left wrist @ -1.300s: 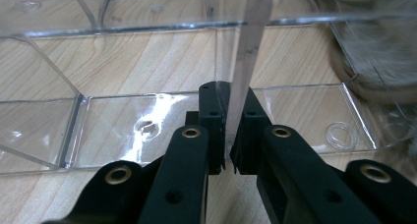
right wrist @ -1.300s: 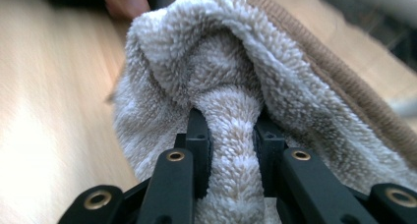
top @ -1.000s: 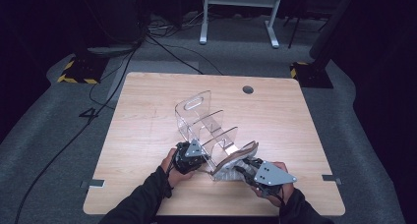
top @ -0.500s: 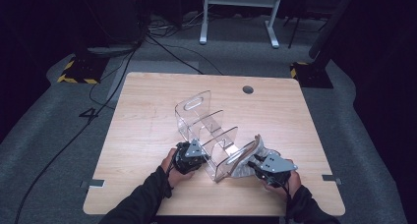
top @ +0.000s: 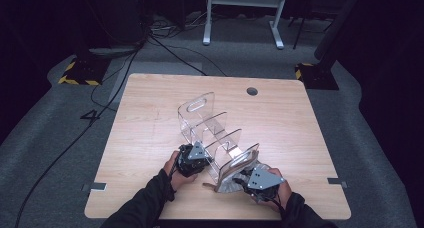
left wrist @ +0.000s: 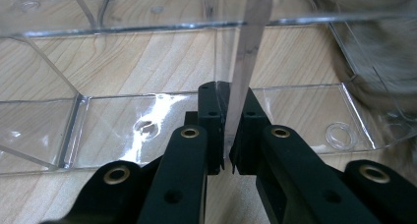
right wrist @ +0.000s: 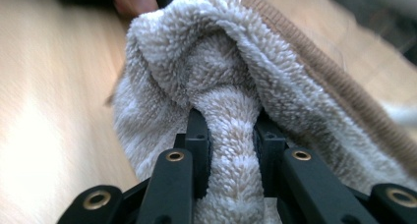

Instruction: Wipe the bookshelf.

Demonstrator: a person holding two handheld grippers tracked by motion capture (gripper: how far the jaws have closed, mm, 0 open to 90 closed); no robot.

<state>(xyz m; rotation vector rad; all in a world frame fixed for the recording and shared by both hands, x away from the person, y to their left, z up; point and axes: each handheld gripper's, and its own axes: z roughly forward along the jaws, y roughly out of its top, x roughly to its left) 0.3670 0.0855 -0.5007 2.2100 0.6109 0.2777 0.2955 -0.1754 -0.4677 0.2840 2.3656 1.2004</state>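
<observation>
While the left tool (top: 196, 157) stands at the near left side of the clear acrylic rack (top: 212, 133) on the wooden table (top: 145, 133), its jaws are pinched together on one of the thin upright dividers (left wrist: 246, 67), as the left gripper view shows, with the pane's edge sandwiched between the black pads above the rack's transparent floor. This looks like a steadying hold, keeping the rack from sliding. Further right, the rack's near end carries a beige terry cloth (top: 235, 172), which lies bunched against the last divider and partly on the table just in front of it. At the right, the right tool (top: 248, 177) is clamped on a thick fold of that cloth (right wrist: 231, 135); in the right gripper view the pile bulges up and over the jaws. The step in hand appears to be wiping the rack's near end with the cloth. The next move probably calls for dragging the cloth along the divider's face with steady pressure, while the left tool holds firm so the light rack neither tips nor skids, and without letting the fold slip out of the jaws.
</observation>
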